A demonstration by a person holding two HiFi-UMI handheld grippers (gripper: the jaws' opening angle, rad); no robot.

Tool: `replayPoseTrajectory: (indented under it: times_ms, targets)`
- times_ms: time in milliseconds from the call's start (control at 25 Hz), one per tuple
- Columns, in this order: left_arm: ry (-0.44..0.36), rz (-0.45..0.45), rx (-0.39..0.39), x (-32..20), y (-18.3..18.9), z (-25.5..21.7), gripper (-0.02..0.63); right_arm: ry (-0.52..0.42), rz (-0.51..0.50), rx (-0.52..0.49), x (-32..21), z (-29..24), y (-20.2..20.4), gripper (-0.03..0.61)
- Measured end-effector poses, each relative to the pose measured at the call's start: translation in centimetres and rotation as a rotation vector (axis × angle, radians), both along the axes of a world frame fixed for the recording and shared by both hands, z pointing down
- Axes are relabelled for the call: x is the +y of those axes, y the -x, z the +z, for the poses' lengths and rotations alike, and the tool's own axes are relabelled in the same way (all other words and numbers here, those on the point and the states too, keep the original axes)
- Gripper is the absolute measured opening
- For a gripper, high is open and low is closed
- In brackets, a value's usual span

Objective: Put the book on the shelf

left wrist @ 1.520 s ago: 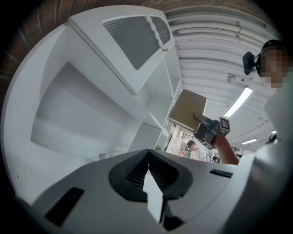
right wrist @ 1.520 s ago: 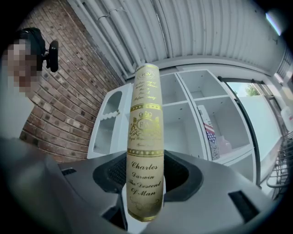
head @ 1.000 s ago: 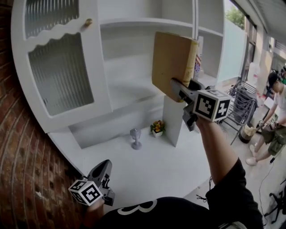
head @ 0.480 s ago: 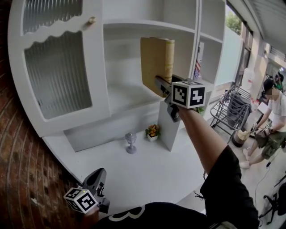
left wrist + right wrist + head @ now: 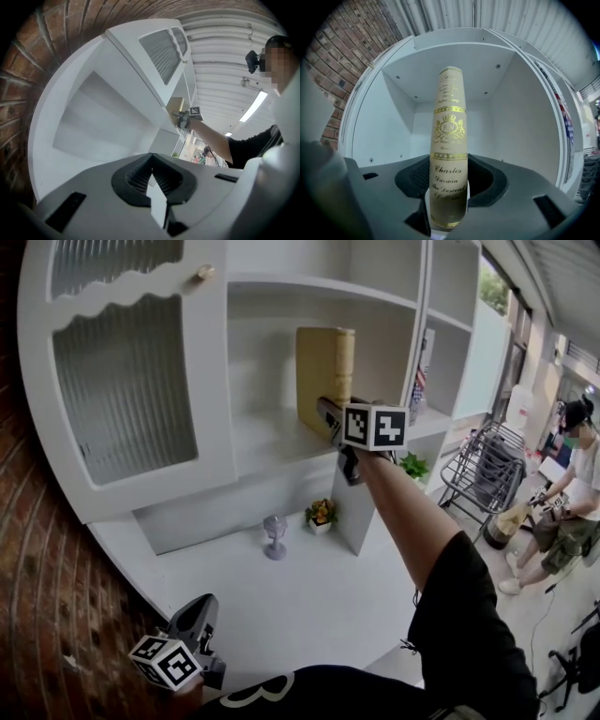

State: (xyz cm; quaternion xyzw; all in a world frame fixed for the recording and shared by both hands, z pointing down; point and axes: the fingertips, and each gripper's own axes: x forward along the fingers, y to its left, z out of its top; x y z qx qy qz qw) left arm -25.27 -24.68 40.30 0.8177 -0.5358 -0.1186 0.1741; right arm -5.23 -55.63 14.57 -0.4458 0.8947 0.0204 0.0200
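Note:
My right gripper [image 5: 328, 418] is shut on the lower end of a tan book [image 5: 324, 371] with gold lettering on its spine [image 5: 449, 136]. It holds the book upright inside the middle compartment of the white shelf [image 5: 267, 442]; whether the book's foot touches the shelf board I cannot tell. In the right gripper view the jaws of the right gripper [image 5: 447, 206] press the spine from both sides, with the compartment's back wall [image 5: 393, 126] behind it. My left gripper [image 5: 194, 615] hangs low at the left by the brick wall, shut and empty, as the left gripper [image 5: 152, 171] also shows in its own view.
A ribbed-glass cabinet door [image 5: 122, 381] stands to the left of the compartment. On the counter [image 5: 309, 601] below are a small goblet [image 5: 275, 535] and a flower pot [image 5: 322, 513]. Books [image 5: 424, 362] fill the right compartment. A wire cart [image 5: 492, 474] and a person [image 5: 572, 484] are at right.
My right gripper has carried the book left and deeper into the middle shelf compartment and turned it upright. The left gripper has stayed low at the left.

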Motion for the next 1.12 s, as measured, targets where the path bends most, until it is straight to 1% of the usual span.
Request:
replayPoseTrajectory:
  times_ms: [280, 440, 600, 640, 760, 920, 1040, 1120]
  targets:
    - [0.013, 0.001, -0.007, 0.1, 0.7, 0.5, 0.0, 0.008, 0.011, 0.018, -0.6, 0.6, 0.2, 0.207]
    - [0.012, 0.007, -0.028, 0.3, 0.9, 0.6, 0.0, 0.012, 0.017, 0.044, -0.7, 0.8, 0.4, 0.21]
    - [0.025, 0.002, -0.037, 0.7, 1.5, 1.1, 0.0, 0.015, 0.015, 0.021, -0.6, 0.9, 0.2, 0.211]
    - [0.025, 0.004, -0.038, 0.8, 1.6, 1.1, 0.0, 0.012, 0.014, 0.018, -0.5, 0.7, 0.2, 0.224]
    - [0.019, 0.011, -0.036, 1.1, 1.6, 1.0, 0.0, -0.006, 0.027, 0.021, 0.0, 0.4, 0.0, 0.29]
    - [0.011, 0.021, -0.029, 1.5, 1.7, 1.0, 0.0, -0.033, 0.057, 0.036, 1.3, 0.0, -0.6, 0.346]
    - [0.008, 0.034, -0.033, 1.8, 1.5, 1.0, 0.0, -0.102, 0.096, 0.048, 3.2, -1.1, -1.3, 0.362]
    - [0.018, 0.046, -0.038, 1.9, 1.1, 1.2, 0.0, -0.135, 0.097, 0.052, 5.1, -1.0, -1.4, 0.364]
